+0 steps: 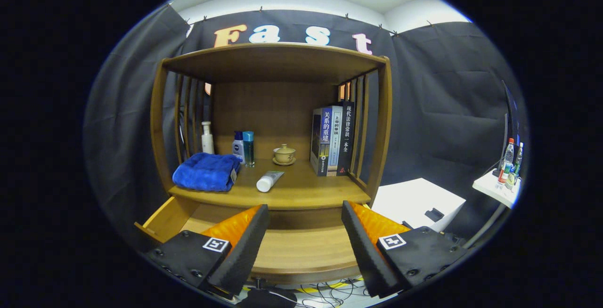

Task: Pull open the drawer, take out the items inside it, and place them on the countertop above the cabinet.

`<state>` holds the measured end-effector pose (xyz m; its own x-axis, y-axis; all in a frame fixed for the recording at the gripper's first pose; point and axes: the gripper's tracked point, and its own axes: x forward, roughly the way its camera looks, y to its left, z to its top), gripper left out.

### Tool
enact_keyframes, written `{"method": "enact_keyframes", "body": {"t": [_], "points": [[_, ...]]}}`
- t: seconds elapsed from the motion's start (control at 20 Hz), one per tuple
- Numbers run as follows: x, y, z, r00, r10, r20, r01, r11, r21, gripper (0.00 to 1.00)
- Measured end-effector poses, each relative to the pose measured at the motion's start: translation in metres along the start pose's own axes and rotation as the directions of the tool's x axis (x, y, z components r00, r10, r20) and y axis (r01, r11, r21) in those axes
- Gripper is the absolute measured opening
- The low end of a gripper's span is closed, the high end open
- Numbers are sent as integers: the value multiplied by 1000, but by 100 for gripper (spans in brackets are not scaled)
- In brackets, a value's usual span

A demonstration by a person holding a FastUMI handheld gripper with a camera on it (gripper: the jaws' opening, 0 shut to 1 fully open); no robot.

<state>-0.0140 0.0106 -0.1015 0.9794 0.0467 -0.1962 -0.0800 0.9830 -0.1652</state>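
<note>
From the gripper view, your gripper point(305, 214) hangs over the pulled-out drawer point(301, 251) with its fingers spread wide and nothing between them. The drawer floor that shows between and beside the fingers is bare wood; I can't tell whether anything lies under the fingers themselves or back under the counter's lip. On the countertop point(311, 195) beyond the fingertips sit a folded blue towel point(206, 171) and a white tube point(268, 181) lying on its side, both near the front edge, so the emptying looks largely done in my judgement.

What could go wrong: the tube lies close to the front edge with its cap toward you, and a fingertip brushing it as you lift or reach in could roll it back into the drawer. The towel's front fold reaches almost to that same edge and could snag and drag. Deeper in, the small lidded teacup point(284, 154), the two bottles point(244, 148) and the upright books point(332, 139) would tip if you push far in.

Room: the shelf top hangs overhead and slatted sides close in left and right, so the opening is a box. The freest patch of counter is the middle-right, between tube and books. The drawer's left wall point(158, 221) stands just beside the left finger; straight up and back toward you is open.
</note>
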Motion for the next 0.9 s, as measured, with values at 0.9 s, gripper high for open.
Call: {"method": "enact_keyframes", "body": {"t": [0.9], "points": [[-31,13,-138,994,-18,-107,19,1000,14,99]]}}
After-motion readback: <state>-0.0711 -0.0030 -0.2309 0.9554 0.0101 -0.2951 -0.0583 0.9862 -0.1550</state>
